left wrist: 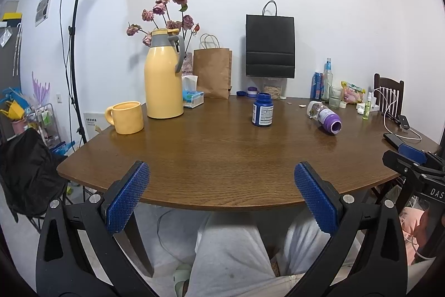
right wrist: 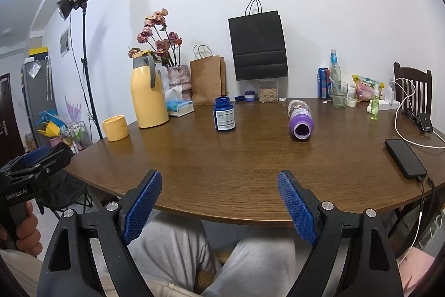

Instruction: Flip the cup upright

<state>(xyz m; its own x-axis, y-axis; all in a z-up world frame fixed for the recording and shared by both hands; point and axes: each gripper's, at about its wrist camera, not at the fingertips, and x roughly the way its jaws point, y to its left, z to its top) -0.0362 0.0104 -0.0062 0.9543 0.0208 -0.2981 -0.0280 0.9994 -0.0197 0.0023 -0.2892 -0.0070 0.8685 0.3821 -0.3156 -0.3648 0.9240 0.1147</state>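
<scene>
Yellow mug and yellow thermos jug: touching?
Apart. The left wrist view shows bare wood between the yellow mug and the yellow thermos jug; the right wrist view shows the same gap.

A yellow cup [left wrist: 128, 117] with a handle on its left side stands on the desk [left wrist: 222, 157] near the far left edge, mouth facing up, just beside a tall yellow jug [left wrist: 164, 74]; in the right wrist view its handle is hidden
</scene>
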